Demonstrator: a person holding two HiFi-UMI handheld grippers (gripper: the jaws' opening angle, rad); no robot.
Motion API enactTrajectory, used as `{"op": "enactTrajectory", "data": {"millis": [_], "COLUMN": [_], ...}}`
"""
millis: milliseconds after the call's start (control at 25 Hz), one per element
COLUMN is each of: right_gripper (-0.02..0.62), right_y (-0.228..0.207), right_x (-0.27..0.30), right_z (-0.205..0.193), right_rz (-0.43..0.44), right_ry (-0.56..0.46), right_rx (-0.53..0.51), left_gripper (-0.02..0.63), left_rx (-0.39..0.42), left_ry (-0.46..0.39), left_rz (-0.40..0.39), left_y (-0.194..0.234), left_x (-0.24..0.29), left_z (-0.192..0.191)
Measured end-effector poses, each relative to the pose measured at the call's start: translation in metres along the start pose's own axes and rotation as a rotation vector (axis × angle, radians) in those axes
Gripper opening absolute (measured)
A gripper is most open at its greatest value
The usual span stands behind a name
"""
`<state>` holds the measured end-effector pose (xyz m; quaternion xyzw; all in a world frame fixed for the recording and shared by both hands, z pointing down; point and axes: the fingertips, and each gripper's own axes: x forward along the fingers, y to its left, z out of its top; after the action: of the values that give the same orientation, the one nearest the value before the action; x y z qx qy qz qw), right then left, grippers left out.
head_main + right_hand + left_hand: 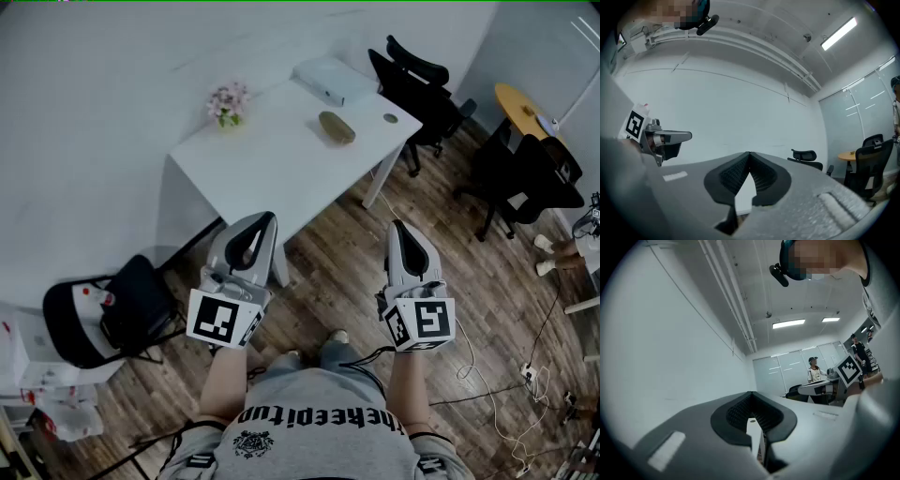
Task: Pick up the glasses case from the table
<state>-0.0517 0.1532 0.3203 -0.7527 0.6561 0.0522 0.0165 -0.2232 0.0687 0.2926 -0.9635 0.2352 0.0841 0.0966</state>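
The glasses case, an olive-brown oval, lies on the white table, toward its far right part. Both grippers hang in the air in front of the table's near edge, well short of the case. My left gripper has its jaws shut with nothing between them. My right gripper is shut and empty too. In the left gripper view the left gripper's tips meet and point slightly upward at the wall and ceiling. The right gripper view shows the right gripper's tips meeting likewise. The case is hidden in both gripper views.
On the table also stand a white box, a small pot of pink flowers and a small round disc. Black office chairs and a round wooden table are at the right. A black folding chair stands at the left, and cables lie on the floor.
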Motion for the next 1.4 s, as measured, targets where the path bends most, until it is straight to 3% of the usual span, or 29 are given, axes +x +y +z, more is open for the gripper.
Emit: {"op": "enactTrajectory", "data": {"millis": [640, 1400], "right_gripper": [0.003, 0.003], "right_y": [-0.018, -0.067], "right_x": [-0.003, 0.031], "right_z": [-0.004, -0.011], "right_rz": [-0.015, 0.059], "right_ry": [0.013, 0.0], "right_rx": [-0.022, -0.001], "left_gripper": [0.012, 0.012], "left_rx": [-0.011, 0.001], "left_ry": [0.005, 0.012], "left_rz": [-0.019, 0.041], "left_y": [-0.013, -0.023], "left_x": [0.022, 0.074], "left_z": [-0.007, -0.015]}}
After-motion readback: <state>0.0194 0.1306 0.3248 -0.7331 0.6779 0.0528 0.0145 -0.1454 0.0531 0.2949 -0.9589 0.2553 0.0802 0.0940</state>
